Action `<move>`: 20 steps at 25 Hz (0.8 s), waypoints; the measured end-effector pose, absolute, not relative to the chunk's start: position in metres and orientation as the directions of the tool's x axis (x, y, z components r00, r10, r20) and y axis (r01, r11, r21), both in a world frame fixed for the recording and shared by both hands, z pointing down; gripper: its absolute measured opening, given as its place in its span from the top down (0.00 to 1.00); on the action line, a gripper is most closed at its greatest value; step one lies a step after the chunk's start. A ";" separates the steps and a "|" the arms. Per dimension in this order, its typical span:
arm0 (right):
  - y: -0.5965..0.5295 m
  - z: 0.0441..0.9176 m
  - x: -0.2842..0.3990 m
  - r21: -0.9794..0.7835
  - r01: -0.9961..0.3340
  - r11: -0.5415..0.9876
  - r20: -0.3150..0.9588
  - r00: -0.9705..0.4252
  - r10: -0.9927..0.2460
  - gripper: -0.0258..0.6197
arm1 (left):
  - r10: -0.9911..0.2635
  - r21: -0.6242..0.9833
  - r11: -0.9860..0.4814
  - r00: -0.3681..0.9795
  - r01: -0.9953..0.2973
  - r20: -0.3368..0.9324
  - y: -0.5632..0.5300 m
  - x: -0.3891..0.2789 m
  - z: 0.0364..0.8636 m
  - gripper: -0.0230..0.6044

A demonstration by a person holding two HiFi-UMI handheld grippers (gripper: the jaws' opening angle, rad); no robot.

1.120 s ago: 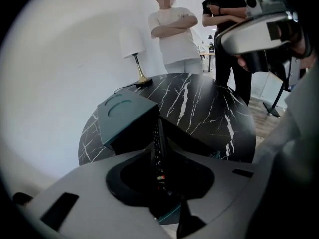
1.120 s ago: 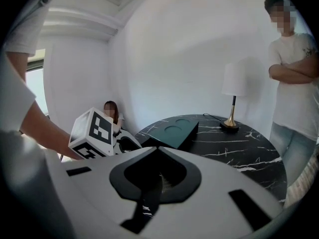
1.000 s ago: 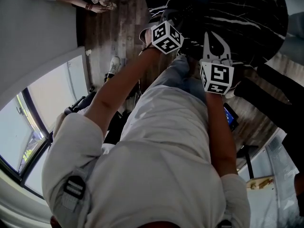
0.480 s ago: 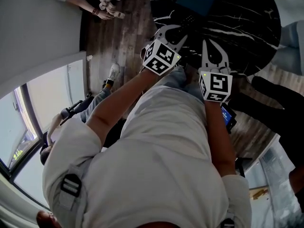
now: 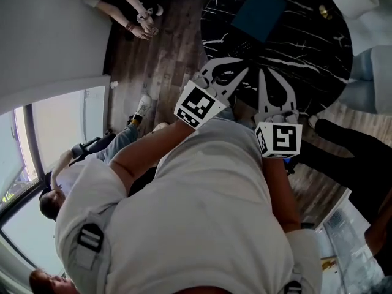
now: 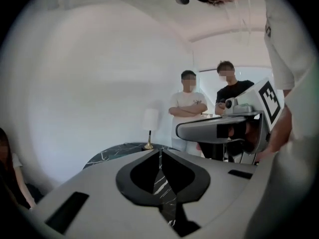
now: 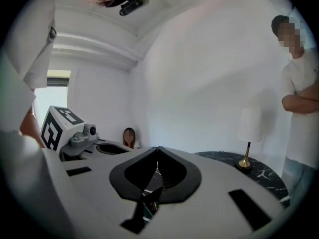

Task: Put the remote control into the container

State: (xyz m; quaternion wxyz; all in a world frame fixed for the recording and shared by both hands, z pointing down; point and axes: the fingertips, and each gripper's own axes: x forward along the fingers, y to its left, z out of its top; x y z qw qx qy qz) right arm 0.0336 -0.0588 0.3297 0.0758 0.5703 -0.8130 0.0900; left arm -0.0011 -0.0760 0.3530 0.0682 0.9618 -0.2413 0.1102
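Your left gripper (image 5: 243, 73) and right gripper (image 5: 262, 72) hover over the black counter (image 5: 312, 54), jaws pressed together, holding nothing.

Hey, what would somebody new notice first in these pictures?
Two white tools with marker cubes, the left tool and right tool, both shut on nothing, point side by side over the near edge of a round black marble table. A teal container lies farther across it.
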 end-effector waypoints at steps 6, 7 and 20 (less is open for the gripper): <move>-0.057 0.323 0.023 -0.021 -0.926 0.378 0.195 -0.374 -0.907 0.94 | -0.490 0.077 -0.865 0.868 -0.496 0.087 -0.065 -0.011 0.318 0.95; -0.057 0.322 0.022 -0.019 -0.926 0.378 0.191 -0.374 -0.908 0.94 | -0.491 0.090 -0.862 0.866 -0.498 0.091 -0.068 -0.012 0.319 0.95; -0.062 0.312 0.015 0.008 -0.930 0.368 0.189 -0.360 -0.914 0.94 | -0.459 0.116 -0.876 0.882 -0.469 0.105 -0.070 -0.012 0.316 0.95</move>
